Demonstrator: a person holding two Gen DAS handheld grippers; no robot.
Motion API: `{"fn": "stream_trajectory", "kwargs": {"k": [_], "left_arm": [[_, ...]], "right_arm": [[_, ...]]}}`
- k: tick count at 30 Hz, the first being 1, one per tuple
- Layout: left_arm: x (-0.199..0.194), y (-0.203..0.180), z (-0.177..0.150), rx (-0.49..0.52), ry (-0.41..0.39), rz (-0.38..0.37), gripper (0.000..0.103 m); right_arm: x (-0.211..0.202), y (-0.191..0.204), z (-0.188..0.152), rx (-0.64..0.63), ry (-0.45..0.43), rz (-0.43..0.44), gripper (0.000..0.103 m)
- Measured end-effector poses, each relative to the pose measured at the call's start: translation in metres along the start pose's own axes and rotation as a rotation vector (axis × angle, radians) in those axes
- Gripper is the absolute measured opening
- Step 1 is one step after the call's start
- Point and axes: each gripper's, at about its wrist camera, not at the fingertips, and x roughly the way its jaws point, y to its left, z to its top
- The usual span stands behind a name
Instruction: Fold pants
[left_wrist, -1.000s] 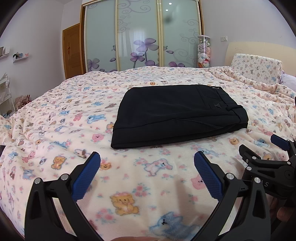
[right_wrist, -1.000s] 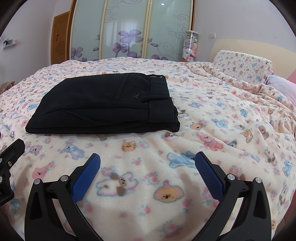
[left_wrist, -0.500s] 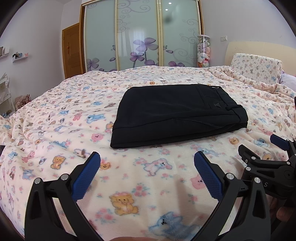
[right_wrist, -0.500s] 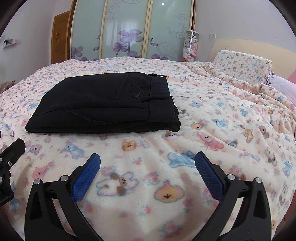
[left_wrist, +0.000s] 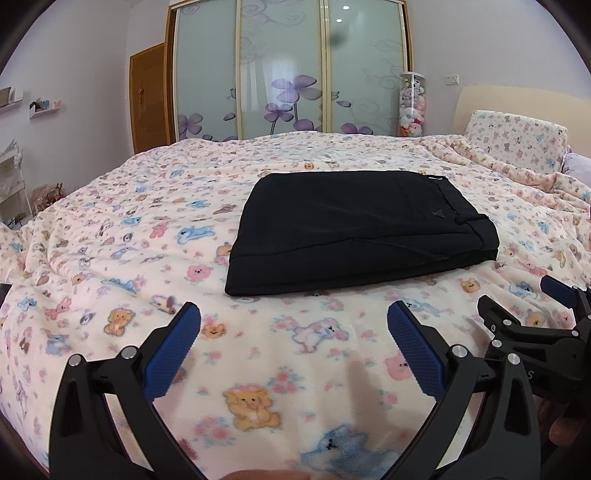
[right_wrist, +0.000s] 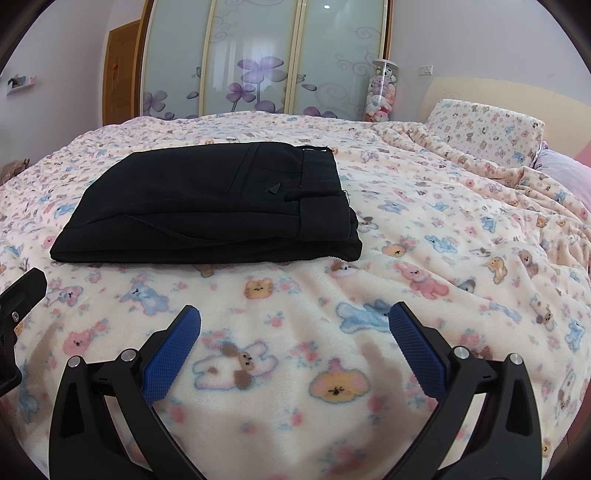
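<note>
I'm holding my left gripper (left_wrist: 293, 339) low over the blanket (left_wrist: 122, 236), jaws spread wide with nothing between them, only printed fleece showing in the gap. My right gripper (right_wrist: 294, 341) is doing the same alongside: wide apart, empty, gripping nothing. Both are hanging back, near the closer edge of the bed.

The pants (left_wrist: 354, 225) are lying ahead of me in the middle of the bed, black, already stacked in a flat rectangular bundle of several layers. From the right wrist view the pants (right_wrist: 207, 206) are showing the waistband and a belt loop on the right end, with a rounded fold on the left end. I'm judging the fold as finished or very nearly so.

I'm reading this fabric as soft and limp, light to moderate in weight, not fragile and not slippery on the fleece. It looks like a smooth woven cloth, so stacked layers may be sliding over each other if I pinch only the top one. If I'm taking hold again, I'm going for the thick waistband end with the right and the folded end with the left, pinching through all layers at the near edge, and lifting evenly so the bundle isn't sagging open in the middle.
</note>
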Motion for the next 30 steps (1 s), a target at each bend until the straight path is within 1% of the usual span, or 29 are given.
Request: {"fn": "stream_trajectory", "kwargs": {"k": [30], "left_arm": [[-0.0004,0.0029,0.002,0.009,0.004,-0.006,0.101]], "right_arm": [[0.0012,-0.0016,0.0015,-0.002,0.002,0.003,0.102]]}}
